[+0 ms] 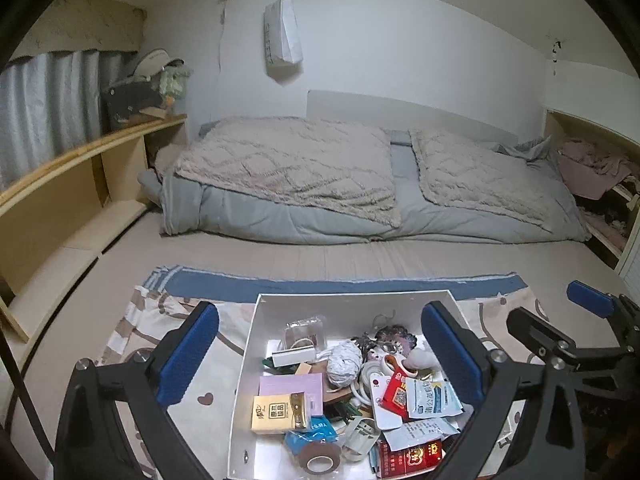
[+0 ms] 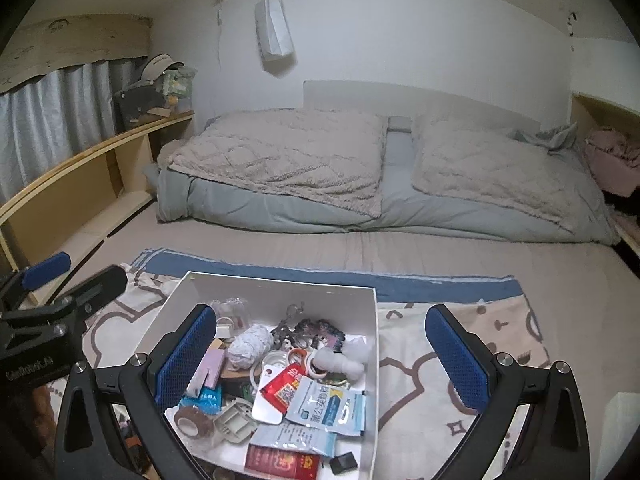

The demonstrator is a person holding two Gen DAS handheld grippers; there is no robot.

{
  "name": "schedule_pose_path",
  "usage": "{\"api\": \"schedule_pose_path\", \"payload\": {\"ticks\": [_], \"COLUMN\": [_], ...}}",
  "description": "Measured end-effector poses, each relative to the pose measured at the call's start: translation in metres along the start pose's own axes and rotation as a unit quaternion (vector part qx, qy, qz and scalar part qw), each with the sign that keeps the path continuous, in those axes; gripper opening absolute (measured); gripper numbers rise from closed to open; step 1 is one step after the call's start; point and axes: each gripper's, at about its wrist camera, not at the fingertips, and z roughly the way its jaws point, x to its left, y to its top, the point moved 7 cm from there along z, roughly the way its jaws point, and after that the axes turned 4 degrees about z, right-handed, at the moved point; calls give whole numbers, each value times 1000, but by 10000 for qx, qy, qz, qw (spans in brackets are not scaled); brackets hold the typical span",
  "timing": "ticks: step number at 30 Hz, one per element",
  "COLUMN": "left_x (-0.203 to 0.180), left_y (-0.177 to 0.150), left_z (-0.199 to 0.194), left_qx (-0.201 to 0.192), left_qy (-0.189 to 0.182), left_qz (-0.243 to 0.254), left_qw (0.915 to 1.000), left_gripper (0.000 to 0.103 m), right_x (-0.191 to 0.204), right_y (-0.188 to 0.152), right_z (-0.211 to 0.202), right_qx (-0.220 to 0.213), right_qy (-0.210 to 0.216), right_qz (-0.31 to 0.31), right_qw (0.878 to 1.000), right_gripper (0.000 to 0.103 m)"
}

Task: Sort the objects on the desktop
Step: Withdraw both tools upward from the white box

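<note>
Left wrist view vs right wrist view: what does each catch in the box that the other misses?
Only the left wrist view shows the yellow tissue pack and the pink card beneath it in full; in the right view the near finger covers that corner. Only the right wrist view shows the small black block at the box's near right corner. Both show the white box, the crumpled paper ball, the brown tape roll, the blue-and-white sachet and the red carton. Both grippers, left gripper and right gripper, are open and empty.
</note>
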Motion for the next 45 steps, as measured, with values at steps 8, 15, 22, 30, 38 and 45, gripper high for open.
{"api": "schedule_pose_path", "payload": {"ticks": [8, 15, 22, 30, 38, 45], "left_x": [2, 2, 2, -5, -2, 11], "left_y": [8, 11, 15, 14, 7, -16], "left_z": [-34, -60, -87, -115, -140, -145], "left_qx": [-329, -518, -669, -834, -1037, -1100], "left_qy": [112, 274, 270, 331, 233, 217], "left_qz": [-22, 104, 61, 261, 352, 340], "left_qw": [9994, 9982, 9974, 9956, 9937, 9931], "left_gripper": [102, 102, 102, 102, 102, 103], "right_x": [-8, -10, -6, -3, -1, -4], "right_y": [3, 7, 7, 4, -14, -47], "right_z": [-30, -57, -85, -111, -125, -127], "right_qx": [-157, -379, -584, -746, -828, -839], "right_qy": [-52, -34, -11, 107, 242, 445], "right_qz": [45, 79, -32, 18, -91, -223], "right_qw": [9999, 9992, 9983, 9972, 9962, 9952], "right_gripper": [103, 103, 103, 103, 103, 103]}}
